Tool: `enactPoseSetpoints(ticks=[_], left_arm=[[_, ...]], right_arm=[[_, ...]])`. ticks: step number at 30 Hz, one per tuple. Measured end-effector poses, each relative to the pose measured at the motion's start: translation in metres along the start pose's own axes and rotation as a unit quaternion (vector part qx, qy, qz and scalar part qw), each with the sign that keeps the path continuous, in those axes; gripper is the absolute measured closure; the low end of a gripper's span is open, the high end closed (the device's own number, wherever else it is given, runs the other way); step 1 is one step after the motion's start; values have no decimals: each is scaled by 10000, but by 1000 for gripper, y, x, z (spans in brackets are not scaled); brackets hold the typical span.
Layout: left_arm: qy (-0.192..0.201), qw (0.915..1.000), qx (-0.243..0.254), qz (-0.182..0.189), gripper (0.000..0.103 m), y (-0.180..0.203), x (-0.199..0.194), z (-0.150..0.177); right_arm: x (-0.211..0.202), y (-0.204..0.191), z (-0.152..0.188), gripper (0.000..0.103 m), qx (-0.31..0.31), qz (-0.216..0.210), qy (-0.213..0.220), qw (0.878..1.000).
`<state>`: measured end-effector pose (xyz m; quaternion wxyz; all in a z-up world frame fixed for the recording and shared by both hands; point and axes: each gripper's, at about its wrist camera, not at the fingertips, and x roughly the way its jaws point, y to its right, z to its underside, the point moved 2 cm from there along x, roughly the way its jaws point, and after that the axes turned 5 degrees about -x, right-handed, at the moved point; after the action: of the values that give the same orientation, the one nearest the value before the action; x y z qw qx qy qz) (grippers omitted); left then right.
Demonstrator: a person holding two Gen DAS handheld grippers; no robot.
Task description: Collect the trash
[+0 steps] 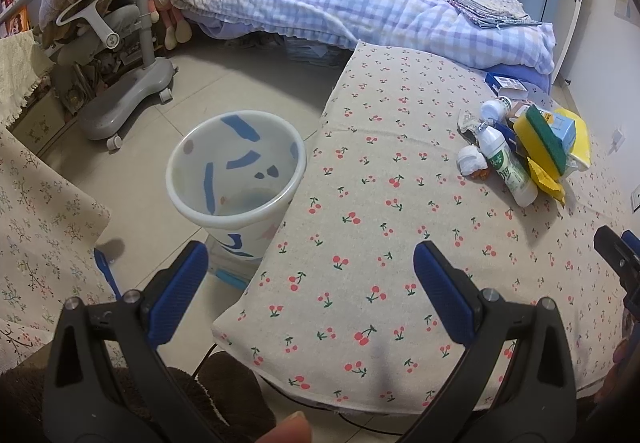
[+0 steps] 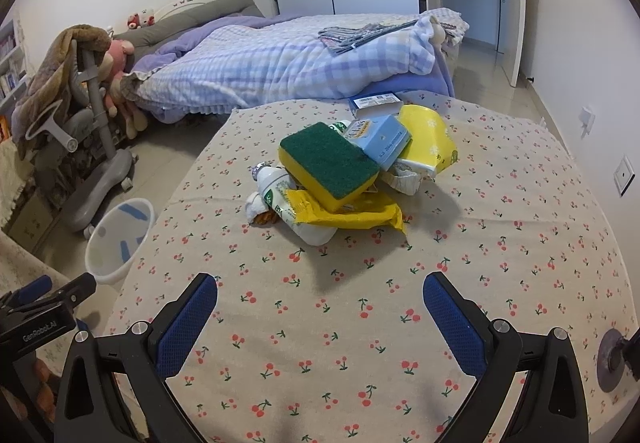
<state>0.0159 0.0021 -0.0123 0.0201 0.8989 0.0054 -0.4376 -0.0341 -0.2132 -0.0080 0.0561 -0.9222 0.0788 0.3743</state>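
A pile of trash lies on the cherry-print table point(image 2: 360, 323): a yellow-green sponge point(image 2: 328, 163), a yellow wrapper point(image 2: 352, 213), a white plastic bottle point(image 2: 280, 191), a blue carton point(image 2: 380, 137), a yellow paper cup point(image 2: 428, 139) and crumpled paper point(image 2: 254, 205). The pile also shows in the left wrist view point(image 1: 528, 147). A white bin with blue marks point(image 1: 236, 171) stands on the floor left of the table; it also shows in the right wrist view point(image 2: 120, 239). My left gripper point(image 1: 310, 275) is open over the table's left edge. My right gripper point(image 2: 320, 303) is open, short of the pile.
A bed with a checked quilt point(image 2: 300, 59) lies behind the table. A grey chair point(image 1: 120, 43) draped with a blanket stands at the far left. A blue box point(image 2: 374, 101) sits at the table's far edge. A cloth-covered surface point(image 1: 36, 211) is at the left.
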Motion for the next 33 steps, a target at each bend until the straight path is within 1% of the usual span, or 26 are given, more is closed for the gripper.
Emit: enactPoseSetpoints(ticks=[15, 33], left_arm=[[28, 10000, -32, 3, 1, -2, -3, -2], [38, 10000, -64, -3, 1, -4, -4, -6]], right_arm=[[1, -7, 3, 0, -77, -5, 7, 10000], [-1, -7, -1, 0, -50, -53, 21, 10000]])
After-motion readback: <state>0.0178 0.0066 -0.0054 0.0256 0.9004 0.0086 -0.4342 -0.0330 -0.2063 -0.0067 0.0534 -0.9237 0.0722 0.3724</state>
